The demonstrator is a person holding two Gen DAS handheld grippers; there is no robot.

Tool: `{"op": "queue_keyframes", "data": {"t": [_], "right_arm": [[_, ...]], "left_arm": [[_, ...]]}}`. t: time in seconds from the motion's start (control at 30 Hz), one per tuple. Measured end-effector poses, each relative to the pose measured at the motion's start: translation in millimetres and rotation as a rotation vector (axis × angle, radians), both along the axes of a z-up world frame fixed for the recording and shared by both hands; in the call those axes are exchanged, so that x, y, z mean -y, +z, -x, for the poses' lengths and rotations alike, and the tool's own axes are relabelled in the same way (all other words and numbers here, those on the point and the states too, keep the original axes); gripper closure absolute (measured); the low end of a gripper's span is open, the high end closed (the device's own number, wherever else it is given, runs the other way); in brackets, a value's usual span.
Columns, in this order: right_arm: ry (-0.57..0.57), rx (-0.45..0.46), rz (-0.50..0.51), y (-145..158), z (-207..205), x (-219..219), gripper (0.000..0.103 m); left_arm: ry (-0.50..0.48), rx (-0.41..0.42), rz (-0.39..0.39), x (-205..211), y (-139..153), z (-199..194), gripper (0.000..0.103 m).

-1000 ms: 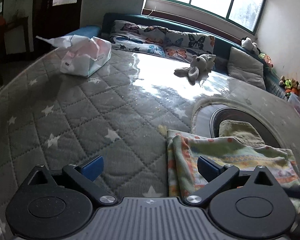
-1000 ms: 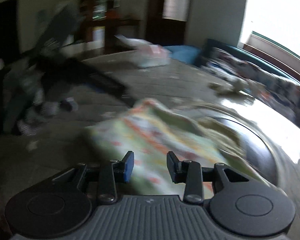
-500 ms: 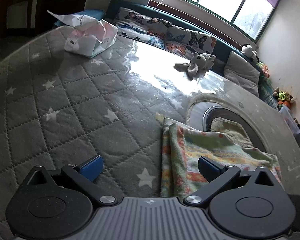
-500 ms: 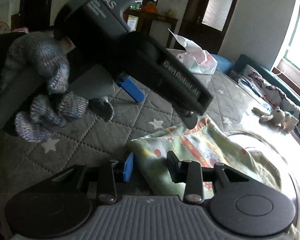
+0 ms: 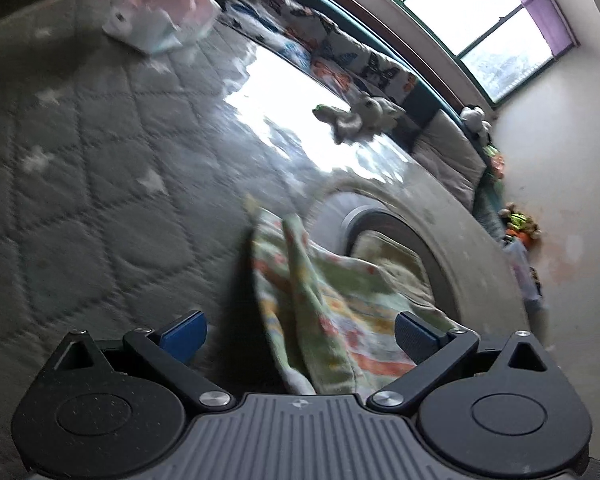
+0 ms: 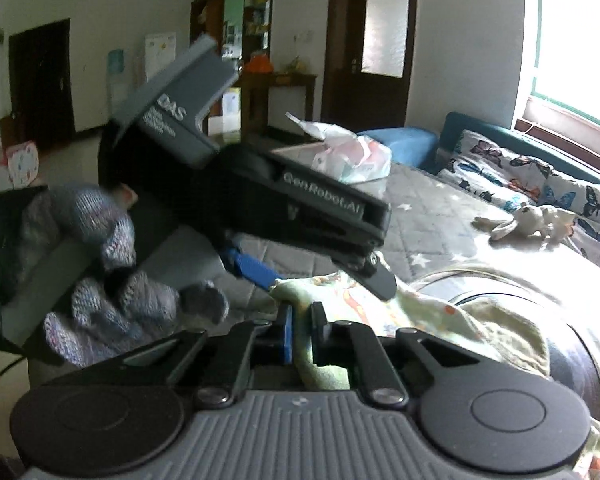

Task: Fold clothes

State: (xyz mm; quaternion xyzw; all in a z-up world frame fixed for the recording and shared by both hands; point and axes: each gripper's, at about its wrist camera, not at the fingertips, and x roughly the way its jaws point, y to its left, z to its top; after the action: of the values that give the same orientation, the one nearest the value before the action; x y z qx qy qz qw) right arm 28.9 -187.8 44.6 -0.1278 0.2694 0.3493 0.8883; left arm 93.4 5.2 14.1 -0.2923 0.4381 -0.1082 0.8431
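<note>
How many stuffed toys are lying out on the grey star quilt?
1: a pale stuffed bunny lying on the quilt near the butterfly cushions. Other toys sit off the quilt by the wall.

The right tool (image 6: 301,332) is pinching the patterned cloth (image 6: 420,312), its jaws having just been closing, while the gloved hand (image 6: 100,276) is tilting the left tool (image 5: 298,334), jaws wide, over that cloth.

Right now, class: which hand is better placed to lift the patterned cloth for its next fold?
Right. The right tool has just closed on the patterned cloth edge; the left tool stands wide open, gripping nothing.
</note>
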Motion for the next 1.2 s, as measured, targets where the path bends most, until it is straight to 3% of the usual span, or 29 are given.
{"op": "queue_keyframes", "data": {"t": [0.1, 0.2, 0.23, 0.27, 0.33, 0.53, 0.97, 1.13, 1.17, 1.2], "right_arm": [[-0.007, 0.005, -0.014, 2.6, 0.3, 5.9, 0.095], [0.005, 0.003, -0.015, 1.1, 3.0, 6.5, 0.095], [0.010, -0.003, -0.011, -0.1, 3.2, 5.6, 0.095], [0.014, -0.010, -0.007, -1.2, 3.4, 4.8, 0.095], [0.017, -0.021, -0.010, -2.3, 5.2, 6.0, 0.094], [-0.040, -0.038, -0.027, -3.1, 14.7, 29.5, 0.085], [-0.505, -0.101, 0.023, -36.2, -19.1, 142.8, 0.084], [-0.573, -0.089, 0.065, -45.9, -19.6, 168.6, 0.085], [-0.575, -0.080, 0.070, -45.5, -18.7, 171.4, 0.081], [-0.598, -0.059, 0.100, -45.7, -18.6, 170.7, 0.068]], "left_arm": [[-0.017, -0.007, 0.025, 5.6, -1.8, -2.9, 0.019], [-0.029, -0.018, 0.037, 7.6, -4.1, -4.7, 0.043], [-0.034, -0.030, 0.045, 8.0, -6.5, -6.1, 0.061], [-0.036, -0.040, 0.052, 7.9, -8.9, -7.4, 0.071], [-0.028, -0.047, 0.063, 4.3, -13.1, -8.5, 0.080], [-0.029, -0.038, 0.080, -1.4, -18.3, -5.7, 0.085], [-0.036, -0.022, 0.065, 0.2, -18.0, -3.7, 0.084], [-0.041, -0.019, 0.063, 0.2, -18.2, -4.2, 0.084], [-0.041, -0.019, 0.061, 0.2, -18.0, -4.1, 0.084], [-0.042, -0.018, 0.059, 0.2, -17.8, -4.0, 0.084]]}}
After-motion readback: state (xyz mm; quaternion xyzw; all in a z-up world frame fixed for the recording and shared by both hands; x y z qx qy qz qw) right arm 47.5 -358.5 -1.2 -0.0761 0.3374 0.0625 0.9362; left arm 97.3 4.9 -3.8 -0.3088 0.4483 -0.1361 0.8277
